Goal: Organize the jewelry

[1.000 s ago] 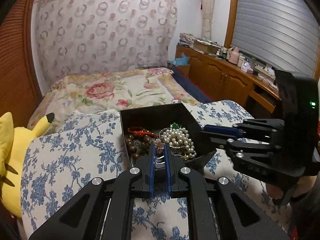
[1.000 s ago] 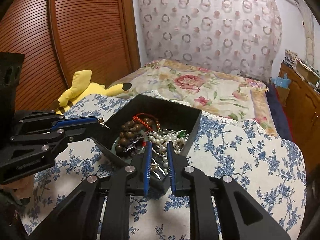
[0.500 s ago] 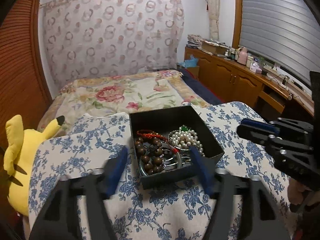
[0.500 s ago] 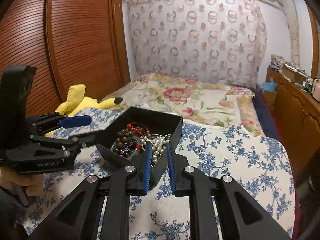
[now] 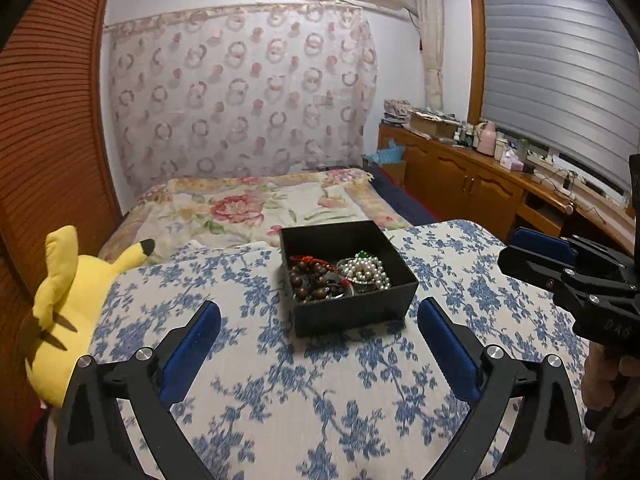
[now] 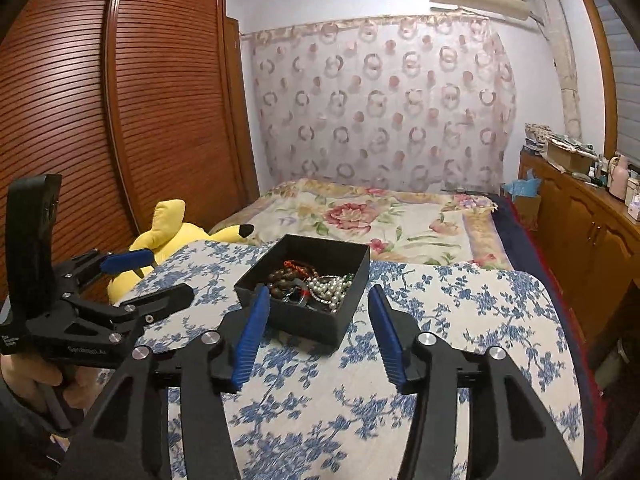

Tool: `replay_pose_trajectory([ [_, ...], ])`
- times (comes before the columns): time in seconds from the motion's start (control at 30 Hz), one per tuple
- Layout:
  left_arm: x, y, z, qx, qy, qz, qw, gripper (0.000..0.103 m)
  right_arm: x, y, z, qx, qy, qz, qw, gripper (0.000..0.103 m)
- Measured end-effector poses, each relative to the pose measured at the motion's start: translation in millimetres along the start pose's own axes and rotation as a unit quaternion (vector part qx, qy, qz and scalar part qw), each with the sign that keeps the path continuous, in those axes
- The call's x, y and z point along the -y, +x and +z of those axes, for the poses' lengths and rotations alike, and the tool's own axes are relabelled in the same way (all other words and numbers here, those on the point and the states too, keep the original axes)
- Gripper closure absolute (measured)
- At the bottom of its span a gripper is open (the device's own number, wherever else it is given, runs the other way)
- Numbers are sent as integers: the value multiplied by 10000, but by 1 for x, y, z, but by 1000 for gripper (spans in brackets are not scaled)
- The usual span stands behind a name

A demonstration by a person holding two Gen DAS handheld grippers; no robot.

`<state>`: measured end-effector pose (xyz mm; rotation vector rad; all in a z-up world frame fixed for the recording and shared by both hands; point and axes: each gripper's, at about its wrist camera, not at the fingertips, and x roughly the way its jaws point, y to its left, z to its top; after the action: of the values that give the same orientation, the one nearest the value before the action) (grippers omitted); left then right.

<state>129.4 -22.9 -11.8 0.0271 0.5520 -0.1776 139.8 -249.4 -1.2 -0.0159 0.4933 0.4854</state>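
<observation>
Sitting near the far edge of the blue-flowered surface, the black box holds the jewelry: dark brown wooden beads with a red cord on its left side and a heap of white pearls with a small green stone on its right. Nothing of the jewelry lies outside the box in either view.

In the left wrist view, the left gripper stands with its jaws spread wide; they have just been opening, with only bare cloth and the near wall of the box showing between them, and no contact with either. Its blue pads face each other across that gap.

The right gripper stands with its jaws partly apart; they too have just been opening. From its own camera the near corner of the box shows between the blue pads, yet the pads do not press on it. A hand grips the left gripper's handle at the lower left of that view.

Beyond the far edge lies a bed with a floral quilt, and a yellow plush toy rests off the left edge of the surface.
</observation>
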Motion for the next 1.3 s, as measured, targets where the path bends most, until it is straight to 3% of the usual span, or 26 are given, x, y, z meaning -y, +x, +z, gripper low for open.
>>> replay_pose_trajectory([
  [0.27,-2,-29,-14,95,-110,334,9993,8,-5,-27,-14,182,201,-192,9994,13],
  [0.43,-5,-39,-24,105,-241,352,9990,8,-7,-41,-23,268,282,-400,9984,3],
  [1.3,-7,-48,-38,87,-313,442,9985,8,-13,-44,-43,261,419,-701,9963,3],
])
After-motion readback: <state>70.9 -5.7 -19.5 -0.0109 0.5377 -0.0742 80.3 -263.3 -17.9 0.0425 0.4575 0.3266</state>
